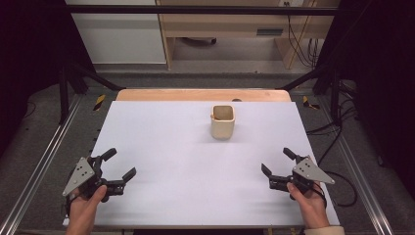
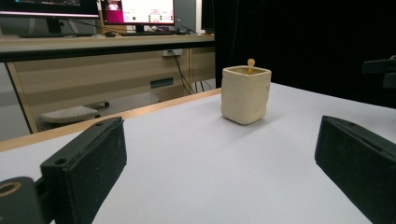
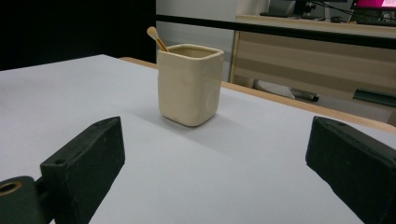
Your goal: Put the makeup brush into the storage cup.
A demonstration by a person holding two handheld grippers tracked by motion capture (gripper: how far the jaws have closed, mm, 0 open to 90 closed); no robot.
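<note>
A cream square cup [image 1: 223, 121] stands upright on the white table top [image 1: 186, 161], toward the far middle. A thin wooden stick with a rounded tip [image 3: 155, 37] leans inside it, also seen as the stick [image 2: 251, 64] in the left gripper view. My left gripper [image 1: 120, 164] rests near the front left corner, open and holding nothing. My right gripper [image 1: 277, 161] sits near the front right edge, open with nothing between its jaws. Both point toward the cup [image 2: 245, 94], which stands well ahead of them and apart, as the cup [image 3: 189, 84] in the right gripper view shows.
A wooden table edge [image 1: 203, 94] runs behind the white top. Beyond it stand a wooden desk [image 1: 230, 24], cables [image 1: 298, 39] and black frame bars [image 1: 195, 10]. Metal rails [image 1: 39, 166] flank the table on both sides.
</note>
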